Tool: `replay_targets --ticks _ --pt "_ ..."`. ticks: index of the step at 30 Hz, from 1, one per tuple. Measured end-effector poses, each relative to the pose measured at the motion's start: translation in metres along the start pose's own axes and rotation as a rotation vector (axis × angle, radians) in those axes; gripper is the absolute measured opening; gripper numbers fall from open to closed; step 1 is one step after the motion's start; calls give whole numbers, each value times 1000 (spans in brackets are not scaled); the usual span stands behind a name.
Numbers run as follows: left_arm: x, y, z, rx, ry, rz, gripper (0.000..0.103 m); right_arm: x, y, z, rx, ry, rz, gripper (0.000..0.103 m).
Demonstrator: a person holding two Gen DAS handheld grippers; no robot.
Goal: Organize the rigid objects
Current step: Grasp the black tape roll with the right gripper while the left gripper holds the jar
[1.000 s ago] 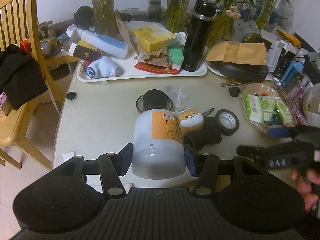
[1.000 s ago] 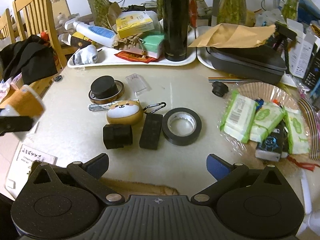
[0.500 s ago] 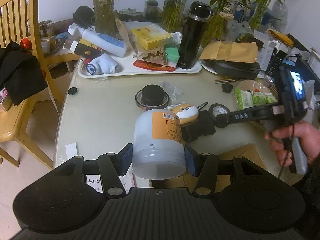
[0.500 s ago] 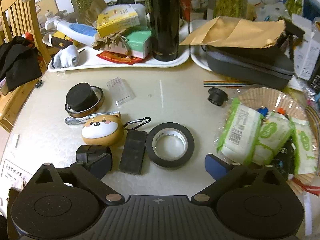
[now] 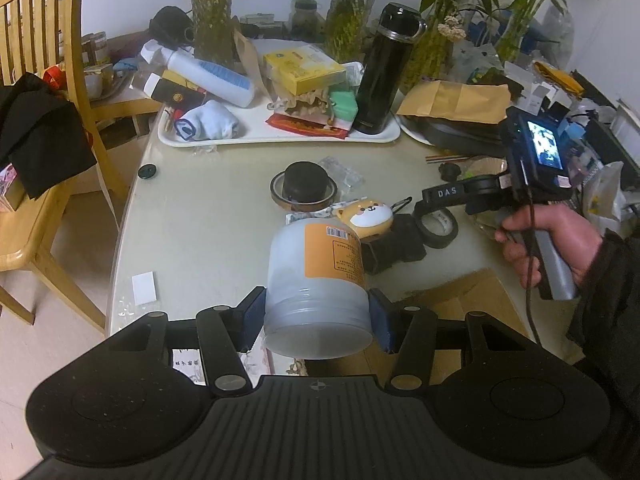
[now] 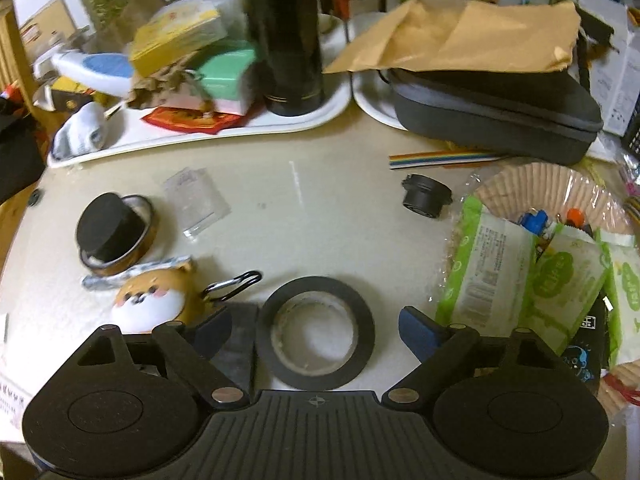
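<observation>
Cluttered pale worktop [image 6: 280,208]. Left hand-held gripper [image 5: 316,312] clamps a white jar [image 5: 316,280] at 6 o'clock, lifted. Right hand-held gripper [image 6: 316,324] jaws wide, closing around a black tape roll [image 6: 316,328], pads not touching. White tray [image 6: 200,136] at 12 o'clock.

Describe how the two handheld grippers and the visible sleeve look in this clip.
Each gripper, the left gripper and the right gripper, has a black ribbed body, two round black discs, black linkage arms with silver pivot pins, and blue finger pads. From the left wrist view, the right unit shows white "DAS" lettering, a grey handle, a small lit screen and a thin dark cable. The sleeve is dark.
</observation>
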State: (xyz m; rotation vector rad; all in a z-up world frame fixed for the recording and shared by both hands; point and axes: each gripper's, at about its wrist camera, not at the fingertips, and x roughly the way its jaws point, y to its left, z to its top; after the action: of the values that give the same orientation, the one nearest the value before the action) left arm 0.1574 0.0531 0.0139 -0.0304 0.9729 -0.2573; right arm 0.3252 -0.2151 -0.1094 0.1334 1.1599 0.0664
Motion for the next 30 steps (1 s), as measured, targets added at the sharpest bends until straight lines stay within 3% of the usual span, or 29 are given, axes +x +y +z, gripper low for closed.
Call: replay_targets --ticks 3,8,14,20,22,24,27,30 --pt "0 0 -1 -4 3 2 53 6 -5 3 37 14 15 88" --pt "0 -1 -2 -7 8 5 53 13 -7 5 20 27 -42 82" --pt "2 -3 -4 -8 15 2 53 14 -15 10 77 72 33 77" --pt "1 -4 -4 -8 15 2 53 15 -8 10 32 77 24 81" --pt "1 -5 -4 -9 15 3 53 18 -4 8 -3 76 21 89" --pt "0 -5 -4 -11 15 6 53 18 -4 7 -8 70 12 91" --pt "-1 -4 -4 -11 15 8 53 14 -11 9 29 36 -26 75" --pt "-1 -4 -4 -8 15 11 53 13 -15 8 36 31 -45 75"
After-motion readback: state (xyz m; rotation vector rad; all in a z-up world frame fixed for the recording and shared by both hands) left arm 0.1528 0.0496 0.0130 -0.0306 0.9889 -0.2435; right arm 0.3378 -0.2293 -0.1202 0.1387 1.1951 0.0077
